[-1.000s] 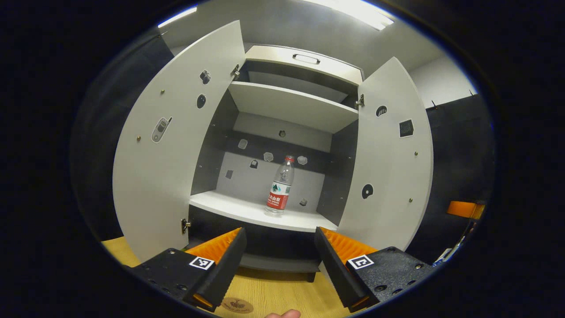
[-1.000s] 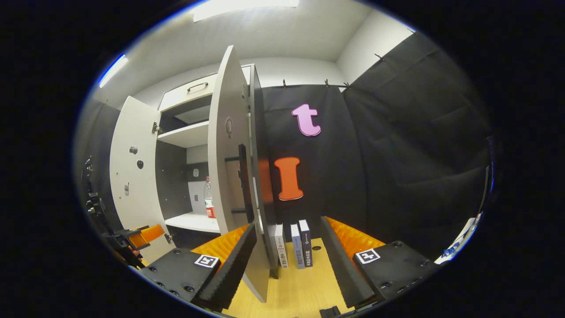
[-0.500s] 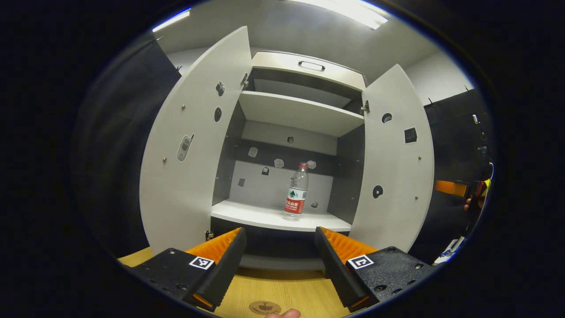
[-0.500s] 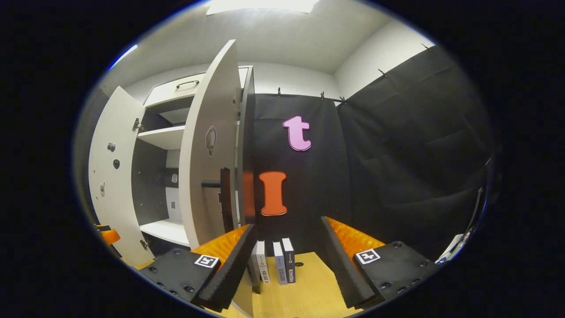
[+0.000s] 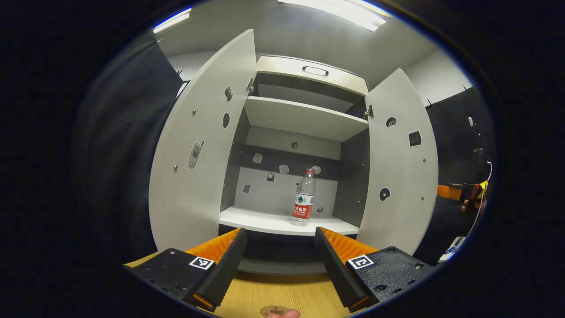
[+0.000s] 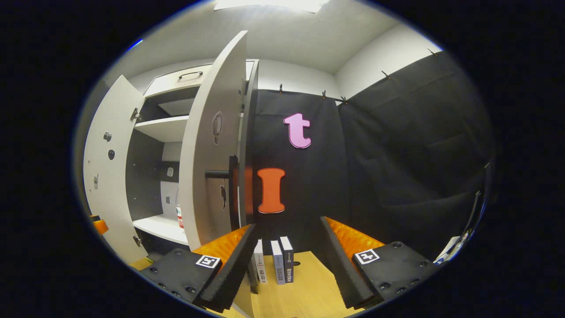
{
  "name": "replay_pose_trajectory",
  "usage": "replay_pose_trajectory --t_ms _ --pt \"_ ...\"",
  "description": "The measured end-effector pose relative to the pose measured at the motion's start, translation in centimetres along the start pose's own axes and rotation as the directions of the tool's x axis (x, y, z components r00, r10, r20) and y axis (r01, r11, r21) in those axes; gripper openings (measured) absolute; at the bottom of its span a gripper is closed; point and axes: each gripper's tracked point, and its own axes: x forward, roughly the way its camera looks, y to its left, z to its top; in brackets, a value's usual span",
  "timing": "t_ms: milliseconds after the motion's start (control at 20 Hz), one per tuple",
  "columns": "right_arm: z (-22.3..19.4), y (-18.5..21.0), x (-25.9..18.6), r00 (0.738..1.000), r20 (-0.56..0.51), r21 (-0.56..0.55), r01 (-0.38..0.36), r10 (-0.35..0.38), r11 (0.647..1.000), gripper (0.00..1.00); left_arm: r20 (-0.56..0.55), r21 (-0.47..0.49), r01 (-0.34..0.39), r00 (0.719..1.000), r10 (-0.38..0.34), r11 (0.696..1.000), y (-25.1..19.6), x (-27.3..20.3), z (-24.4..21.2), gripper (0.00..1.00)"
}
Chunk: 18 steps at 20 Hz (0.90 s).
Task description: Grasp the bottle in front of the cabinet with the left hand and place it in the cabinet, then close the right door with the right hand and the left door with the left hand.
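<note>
The tall grey cabinet with two white doors [image 5: 304,119] stands fully open, and the clear plastic water bottle with a red cap and red label [image 5: 303,197] is upright on the white lower shelf [image 5: 265,221], toward the right part of it and close to the front edge. So the placing looks finished, and the step in hand seems to be the closing of the white right door [image 6: 209,154]. The main risk, in my judgement, comes from this door: the right gripper [image 6: 286,265] is at the door's outer face near the black bar handle [image 6: 231,190], and a fast push could shake the cabinet and tip the light bottle. A second risk is the white left door [image 5: 198,150]; if it is swung before the right one is home, the two edges may meet badly. A smaller risk is the row of three small upright books [image 6: 274,265] at the far edge of the wooden tabletop [image 6: 304,291], which a low gripper could knock. The right gripper has its fingers spread wide and holds nothing; I cannot tell if its left finger touches the door edge. The left gripper [image 5: 279,269] is also spread wide, empty, well apart from the bottle.
</note>
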Motion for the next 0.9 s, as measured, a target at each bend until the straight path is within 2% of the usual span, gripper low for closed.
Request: replay_pose_trajectory --t_ms 50,350,650,900 --pt "-0.1 0.3 0.0 1.0 0.001 -0.013 -0.007 0.007 1.0 0.94 0.0 -0.004 -0.002 1.0 0.002 1.0 0.1 0.1 0.0 0.95" --pt "0.1 2.8 -0.6 0.999 -0.002 -0.018 -0.039 0.038 0.999 0.93 0.01 -0.021 0.013 1.0 -0.013 1.0 0.8 0.7 0.2 0.95" --pt "0.1 8.9 -1.1 0.988 -0.01 -0.016 -0.153 0.153 0.988 0.93 0.025 -0.024 0.013 1.0 -0.012 1.0 1.9 1.1 0.6 0.95" --pt "-0.1 14.1 -0.2 0.969 -0.012 -0.009 -0.247 0.247 0.969 0.93 0.03 -0.027 -0.035 0.999 0.036 0.999 4.3 0.4 0.8 0.95"
